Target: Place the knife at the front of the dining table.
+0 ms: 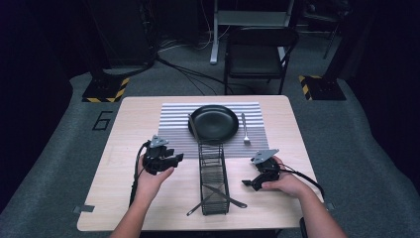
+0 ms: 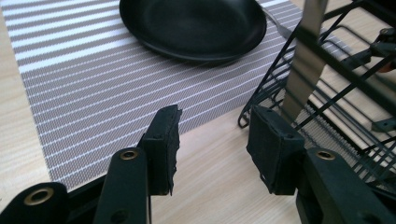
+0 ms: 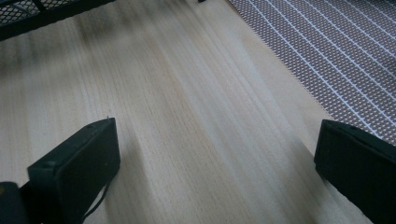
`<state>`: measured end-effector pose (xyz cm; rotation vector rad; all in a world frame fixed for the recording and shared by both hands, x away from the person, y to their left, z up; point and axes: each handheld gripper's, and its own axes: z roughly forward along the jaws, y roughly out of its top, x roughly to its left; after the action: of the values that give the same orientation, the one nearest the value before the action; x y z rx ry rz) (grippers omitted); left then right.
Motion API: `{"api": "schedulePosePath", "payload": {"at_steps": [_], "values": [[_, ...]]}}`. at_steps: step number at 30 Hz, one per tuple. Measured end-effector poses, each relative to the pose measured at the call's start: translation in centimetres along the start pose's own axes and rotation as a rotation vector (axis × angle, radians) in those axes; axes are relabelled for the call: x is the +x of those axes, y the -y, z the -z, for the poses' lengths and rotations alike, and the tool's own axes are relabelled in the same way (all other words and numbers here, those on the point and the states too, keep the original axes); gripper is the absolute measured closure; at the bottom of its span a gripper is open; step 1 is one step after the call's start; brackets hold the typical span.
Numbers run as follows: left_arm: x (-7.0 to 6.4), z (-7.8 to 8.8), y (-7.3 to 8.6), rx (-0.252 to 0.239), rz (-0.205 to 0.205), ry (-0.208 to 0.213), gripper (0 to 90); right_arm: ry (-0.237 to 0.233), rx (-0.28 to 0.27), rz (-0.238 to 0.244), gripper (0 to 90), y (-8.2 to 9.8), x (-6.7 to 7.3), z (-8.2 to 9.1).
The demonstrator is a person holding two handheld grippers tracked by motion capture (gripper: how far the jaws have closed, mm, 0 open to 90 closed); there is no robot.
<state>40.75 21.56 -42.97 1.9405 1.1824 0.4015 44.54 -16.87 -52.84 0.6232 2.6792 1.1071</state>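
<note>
With the left gripper [image 1: 174, 159] empty, jaws half open beside the rack [image 1: 213, 178], and the right gripper [image 1: 247, 183] wide open over bare counter [image 3: 187, 116], the step looks like fetching cutlery: the knife [image 1: 193, 130] leaning at the rack's far end seems next, needing a reach and pinch.

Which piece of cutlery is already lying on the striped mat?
The fork, lying flat on the striped mat just right of the black plate. The other pieces are in the wire basket, one leaning at its far end.
</note>
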Motion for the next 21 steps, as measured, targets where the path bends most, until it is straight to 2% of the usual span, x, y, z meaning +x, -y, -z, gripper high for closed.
{"api": "schedulePosePath", "payload": {"at_steps": [9,14,21], "values": [[-1.2,0.3,-2.1,-0.024,-0.025,0.044,53.4,0.0,0.0,0.0,0.0,0.0,0.0,0.0],[-1.8,0.5,-3.0,-0.035,-0.018,0.065,54.0,0.0,0.0,0.008,0.0,0.0,-0.1,0.0],[-2.5,0.6,-4.1,-0.047,-0.036,0.076,56.1,0.0,0.0,0.0,0.0,0.0,0.0,0.0]]}}
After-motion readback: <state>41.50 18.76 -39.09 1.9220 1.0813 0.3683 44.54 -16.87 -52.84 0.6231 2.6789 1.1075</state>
